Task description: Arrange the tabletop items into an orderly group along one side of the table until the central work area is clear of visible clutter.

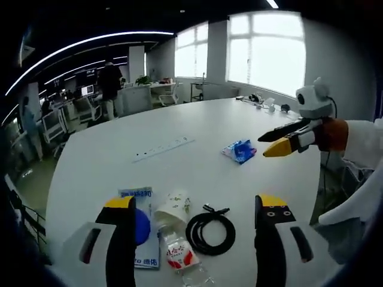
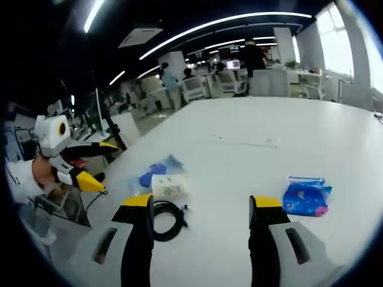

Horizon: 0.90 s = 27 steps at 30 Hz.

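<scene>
In the left gripper view, the left gripper (image 1: 196, 206) is hovering over the white table (image 1: 197, 131) with its jaws standing wide apart and nothing between them. Just beyond the left jaw's tip, a blue-and-white leaflet (image 1: 141, 230) is lying flat, partly hidden behind that jaw. Right beside it, a paper cup (image 1: 173, 206) is lying on its side, and just below the cup a clear plastic bottle with a red label (image 1: 181, 257) is lying down, reaching toward the bottom of the view. Between the jaws, nearer the right one, a coiled black cable (image 1: 210, 232) is resting on the table. Farther out beyond the jaws, a white power strip (image 1: 163, 148) is running across the tabletop, and a blue packet (image 1: 239, 150) is sitting ahead of the right jaw. To the right of the packet, the right gripper (image 1: 276, 143) is coming in, its jaws looking nearly together and holding nothing.

In the right gripper view, the other gripper is showing at the far left, yellow tip pointing inward. The cup, leaflet and cable are clustering just beyond the left jaw, while the packet is lying just past the right jaw's tip. Those jaws here are standing apart, empty.
</scene>
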### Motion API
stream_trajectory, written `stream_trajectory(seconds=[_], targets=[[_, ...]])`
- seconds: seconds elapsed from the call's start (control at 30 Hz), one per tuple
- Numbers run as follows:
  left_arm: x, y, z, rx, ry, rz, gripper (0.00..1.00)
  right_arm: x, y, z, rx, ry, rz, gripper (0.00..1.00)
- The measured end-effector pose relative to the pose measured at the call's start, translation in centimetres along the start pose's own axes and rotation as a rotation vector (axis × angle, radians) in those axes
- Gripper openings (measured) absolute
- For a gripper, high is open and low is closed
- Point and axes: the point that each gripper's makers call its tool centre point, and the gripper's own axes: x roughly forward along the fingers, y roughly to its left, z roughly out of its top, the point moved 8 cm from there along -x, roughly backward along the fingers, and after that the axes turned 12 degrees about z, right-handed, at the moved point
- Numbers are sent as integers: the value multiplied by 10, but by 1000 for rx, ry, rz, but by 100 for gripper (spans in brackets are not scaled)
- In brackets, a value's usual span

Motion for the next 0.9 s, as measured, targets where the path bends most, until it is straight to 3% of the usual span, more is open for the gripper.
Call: stream_trajectory(seconds=[0.47, 0.9], targets=[[-26, 21, -13, -18, -4, 25, 83, 19, 28, 7, -39, 21, 24, 63], [-37, 30, -24, -35, -3, 22, 82, 33, 48, -5, -34, 54, 44, 62]])
